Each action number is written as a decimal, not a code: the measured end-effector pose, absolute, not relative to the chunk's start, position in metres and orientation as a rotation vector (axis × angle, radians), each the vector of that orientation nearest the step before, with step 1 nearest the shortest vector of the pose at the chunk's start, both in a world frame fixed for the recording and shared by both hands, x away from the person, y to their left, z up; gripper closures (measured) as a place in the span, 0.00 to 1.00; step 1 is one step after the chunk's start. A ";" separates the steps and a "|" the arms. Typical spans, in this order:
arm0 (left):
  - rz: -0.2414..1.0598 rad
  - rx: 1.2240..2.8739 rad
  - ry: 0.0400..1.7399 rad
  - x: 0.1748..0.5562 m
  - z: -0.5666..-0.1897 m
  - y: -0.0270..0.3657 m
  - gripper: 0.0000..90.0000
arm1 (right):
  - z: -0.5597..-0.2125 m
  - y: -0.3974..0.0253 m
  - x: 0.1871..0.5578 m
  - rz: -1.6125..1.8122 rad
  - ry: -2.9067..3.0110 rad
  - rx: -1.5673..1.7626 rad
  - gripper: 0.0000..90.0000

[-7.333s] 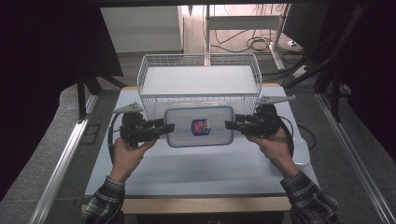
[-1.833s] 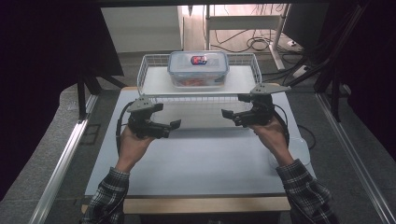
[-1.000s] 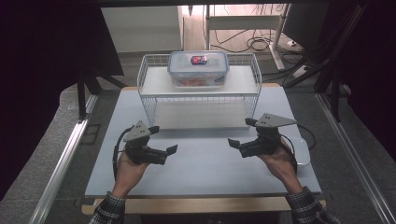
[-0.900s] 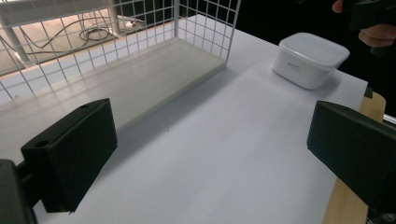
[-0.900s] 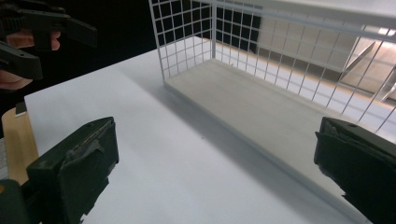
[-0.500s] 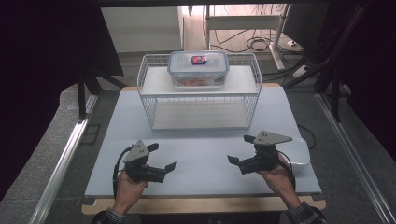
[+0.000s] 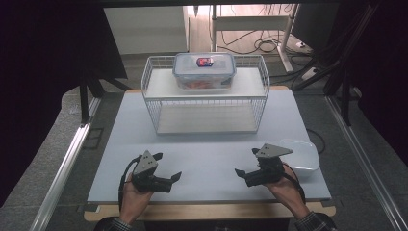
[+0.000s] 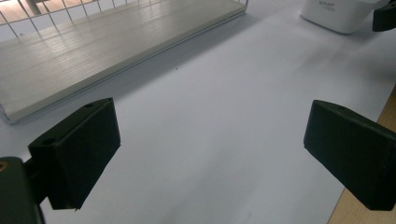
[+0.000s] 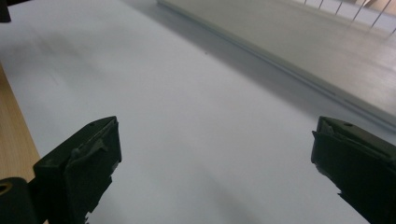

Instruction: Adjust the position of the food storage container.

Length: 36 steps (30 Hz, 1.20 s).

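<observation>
A clear plastic container [image 7: 204,71] with a blue-rimmed lid and a red-and-blue label stands on the top shelf of a white wire rack [image 7: 153,103] at the far middle of the table. My left gripper [image 7: 167,167] is held low near the table's front edge, left of centre, open and holding nothing. My right gripper [image 7: 247,162] mirrors it right of centre, also open. In the left gripper view the gripper [image 8: 210,154] has its jaws wide apart over bare white tabletop. The right gripper [image 9: 210,163] looks the same in its own view.
A white rectangular tub [image 7: 300,156] sits on the table just right of my right hand, and the same tub [image 8: 338,14] appears far off in the left gripper view. The rack's lower shelf [image 8: 107,46] is bare. The table's wooden front edge [image 7: 207,211] runs close to both hands.
The container, earlier held between both grippers on the table, now stands on the rack's top shelf. Both grippers have drawn back, open, toward the front edge.
</observation>
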State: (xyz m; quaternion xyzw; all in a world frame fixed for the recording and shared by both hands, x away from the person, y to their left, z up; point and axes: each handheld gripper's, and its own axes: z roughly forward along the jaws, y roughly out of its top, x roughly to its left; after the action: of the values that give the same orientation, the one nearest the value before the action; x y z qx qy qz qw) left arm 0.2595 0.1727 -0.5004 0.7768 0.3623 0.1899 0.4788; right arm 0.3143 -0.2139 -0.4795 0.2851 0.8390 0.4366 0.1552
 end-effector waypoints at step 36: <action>0.453 1.938 0.892 0.264 -0.507 0.170 0.04 | -0.444 -0.379 0.345 0.922 1.991 1.382 1.00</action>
State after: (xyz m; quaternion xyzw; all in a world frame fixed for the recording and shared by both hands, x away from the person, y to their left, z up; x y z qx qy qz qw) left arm 0.2637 0.1696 -0.5070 0.7881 0.3628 0.1841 0.4620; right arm 0.3454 -0.3791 -0.4443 0.5129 0.7391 0.3422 0.2712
